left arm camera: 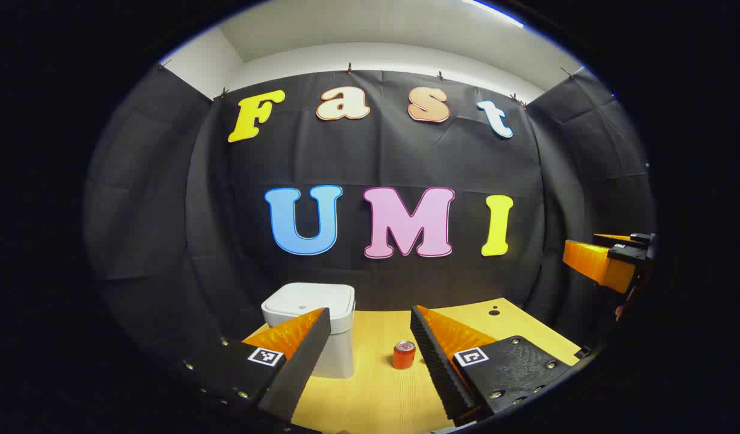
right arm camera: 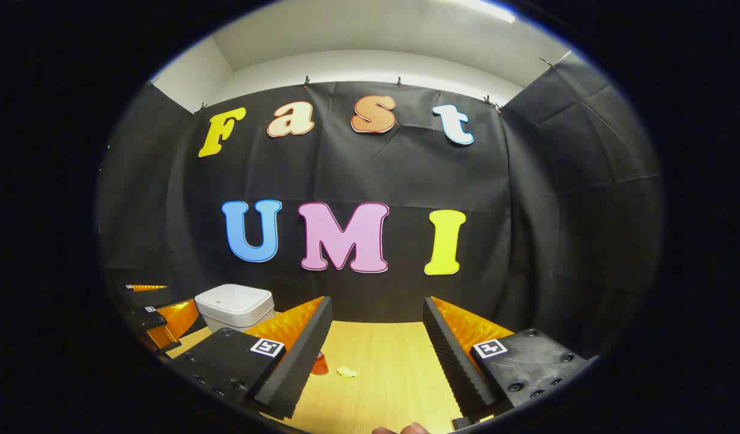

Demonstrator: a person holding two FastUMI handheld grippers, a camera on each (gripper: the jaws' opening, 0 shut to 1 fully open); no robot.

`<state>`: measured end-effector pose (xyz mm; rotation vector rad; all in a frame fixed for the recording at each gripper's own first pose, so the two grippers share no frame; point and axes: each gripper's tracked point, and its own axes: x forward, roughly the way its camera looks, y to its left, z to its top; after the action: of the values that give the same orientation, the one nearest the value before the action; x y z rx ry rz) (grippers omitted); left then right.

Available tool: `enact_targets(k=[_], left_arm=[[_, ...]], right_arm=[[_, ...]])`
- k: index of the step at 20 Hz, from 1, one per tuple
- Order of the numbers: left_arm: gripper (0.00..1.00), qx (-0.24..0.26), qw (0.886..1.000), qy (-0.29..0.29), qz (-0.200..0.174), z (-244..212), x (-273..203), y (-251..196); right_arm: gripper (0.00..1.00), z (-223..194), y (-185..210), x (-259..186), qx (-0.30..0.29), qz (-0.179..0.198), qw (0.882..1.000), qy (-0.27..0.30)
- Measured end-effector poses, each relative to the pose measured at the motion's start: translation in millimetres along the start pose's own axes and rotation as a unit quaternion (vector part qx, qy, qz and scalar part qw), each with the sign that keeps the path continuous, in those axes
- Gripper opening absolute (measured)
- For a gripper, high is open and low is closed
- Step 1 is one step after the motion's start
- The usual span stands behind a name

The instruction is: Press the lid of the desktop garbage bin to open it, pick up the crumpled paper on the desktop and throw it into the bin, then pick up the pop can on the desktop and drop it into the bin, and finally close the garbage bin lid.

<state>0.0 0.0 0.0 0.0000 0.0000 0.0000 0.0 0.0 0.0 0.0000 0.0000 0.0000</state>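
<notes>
Left gripper view looks across the wooden desktop (left arm camera: 370, 398), the largest thing before the left gripper (left arm camera: 370, 337), running from under its fingers to the black cloth wall beyond. On the desktop ahead and to the left of this gripper stands the garbage bin (left arm camera: 313, 319), white and squarish; its lid (left arm camera: 310, 298) lies flat and closed, and the left finger hides part of the bin's near side. The left gripper's fingers stand wide apart with nothing between them but bare wood and, farther ahead, the pop can (left arm camera: 404, 354). The can stands upright just beside the inner edge of the right-hand finger, to the right of the bin and apart from it. At the far right edge of this view, raised above the desktop, is the right gripper (left arm camera: 605, 262).

Right gripper view has the right gripper (right arm camera: 376, 337) with its fingers likewise spread wide and holding nothing. The bin (right arm camera: 234, 306) sits ahead and well to its left. The other gripper (right arm camera: 159, 319) shows low at the far left, beside the bin. The can (right arm camera: 319, 364) peeps out from behind the left-hand finger. Smallest is the crumpled paper (right arm camera: 346, 372), lying on the wood between the fingers, just to the right of the can.
</notes>
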Motion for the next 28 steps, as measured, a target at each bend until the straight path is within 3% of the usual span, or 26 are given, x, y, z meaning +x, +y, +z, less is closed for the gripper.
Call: enact_targets(k=[28], left_arm=[[0.87, 0.014, 1.0, -0.016, -0.006, 8, 9, 3]], right_arm=[[0.97, -12, 10, 25, -0.033, 0.016, 0.999, 0.016]])
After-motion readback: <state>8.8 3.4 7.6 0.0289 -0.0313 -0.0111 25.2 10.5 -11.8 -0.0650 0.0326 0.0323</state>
